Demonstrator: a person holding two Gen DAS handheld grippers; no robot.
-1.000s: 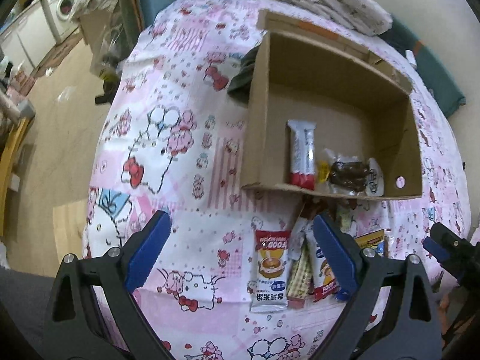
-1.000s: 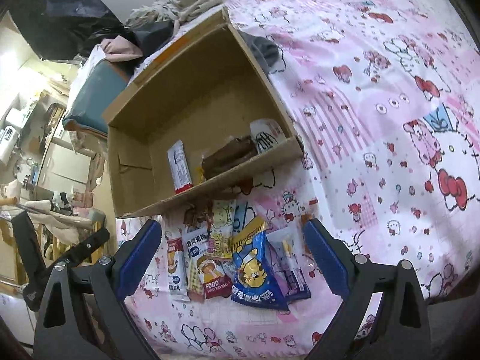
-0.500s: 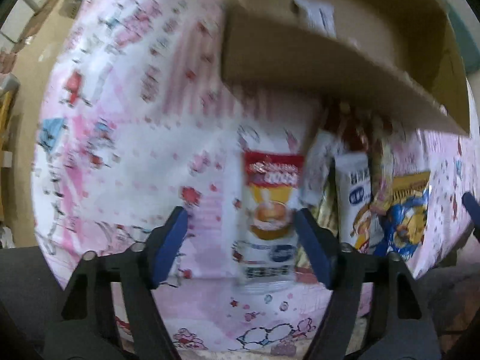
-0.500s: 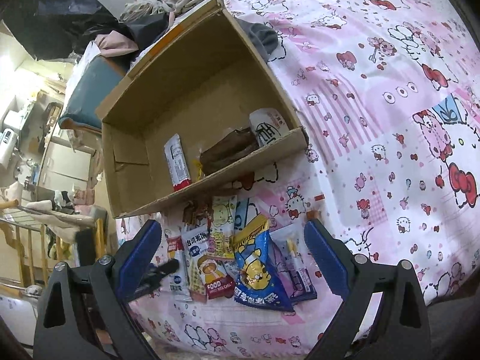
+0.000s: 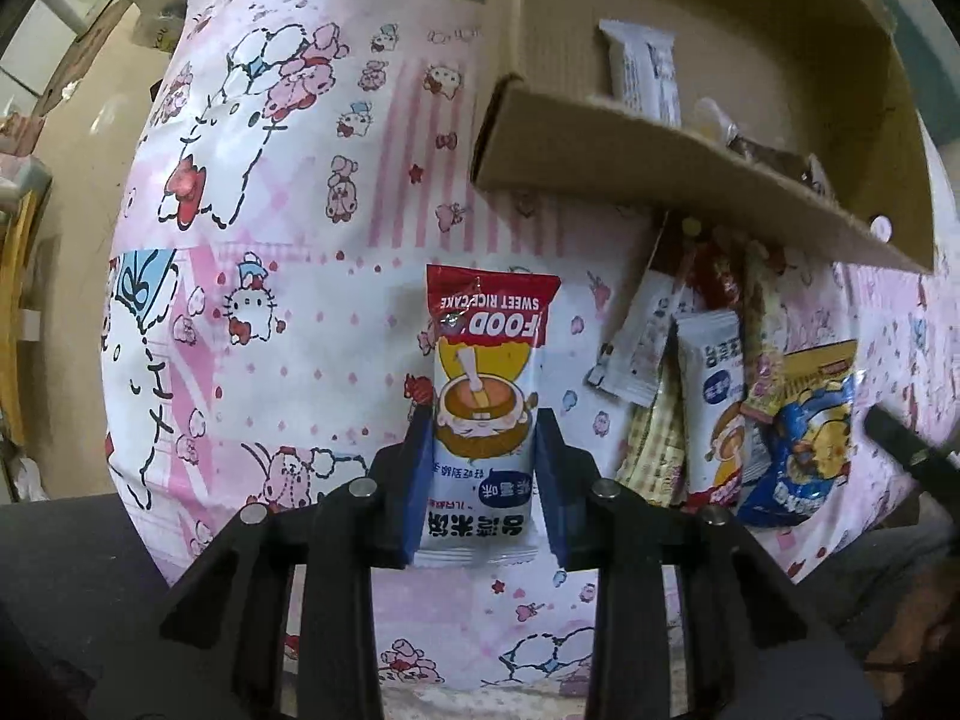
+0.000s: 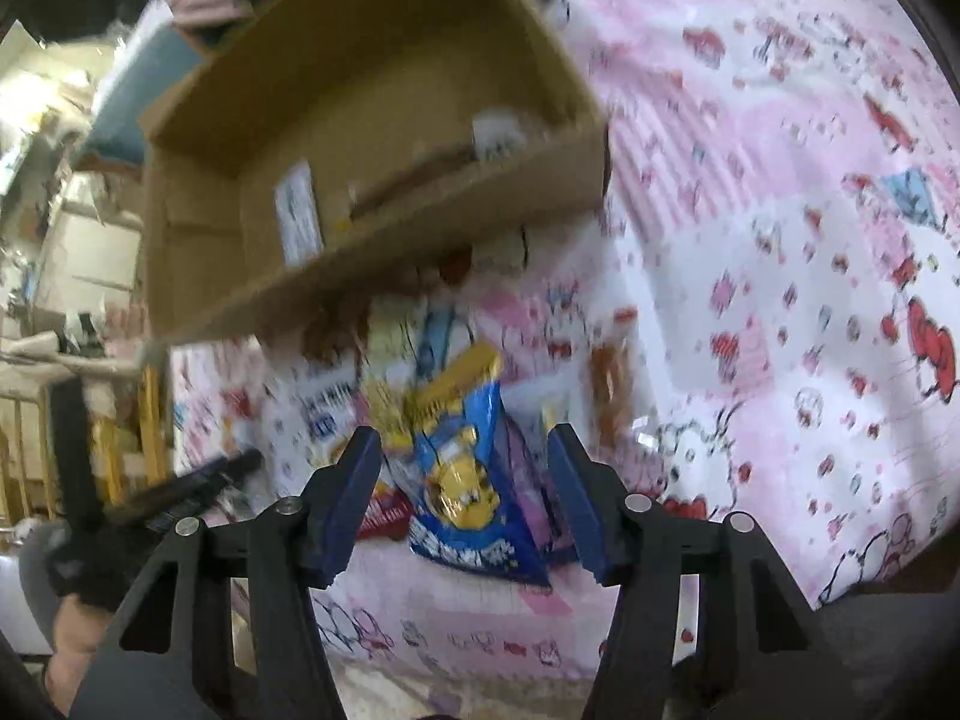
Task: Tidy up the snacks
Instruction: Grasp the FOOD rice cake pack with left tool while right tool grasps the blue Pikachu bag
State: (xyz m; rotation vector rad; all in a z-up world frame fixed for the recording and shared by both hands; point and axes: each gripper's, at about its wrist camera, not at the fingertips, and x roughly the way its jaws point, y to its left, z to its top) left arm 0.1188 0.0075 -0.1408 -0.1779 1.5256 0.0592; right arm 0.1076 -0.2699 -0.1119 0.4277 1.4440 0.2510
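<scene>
Jaws of the left gripper [image 5: 483,468] have just closed onto the rice cake packet [image 5: 483,414], below the cardboard box [image 5: 690,150]; right gripper [image 6: 462,480], half closed, straddles the blue snack bag [image 6: 462,468], so both pickups begin.

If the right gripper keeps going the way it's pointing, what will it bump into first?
Most likely the blue and yellow snack bag. It lies right between the right gripper jaws, which have just been closing and don't yet seem to press it. The view is blurred, so depth is uncertain. The pink cartoon sheet lies underneath.
</scene>
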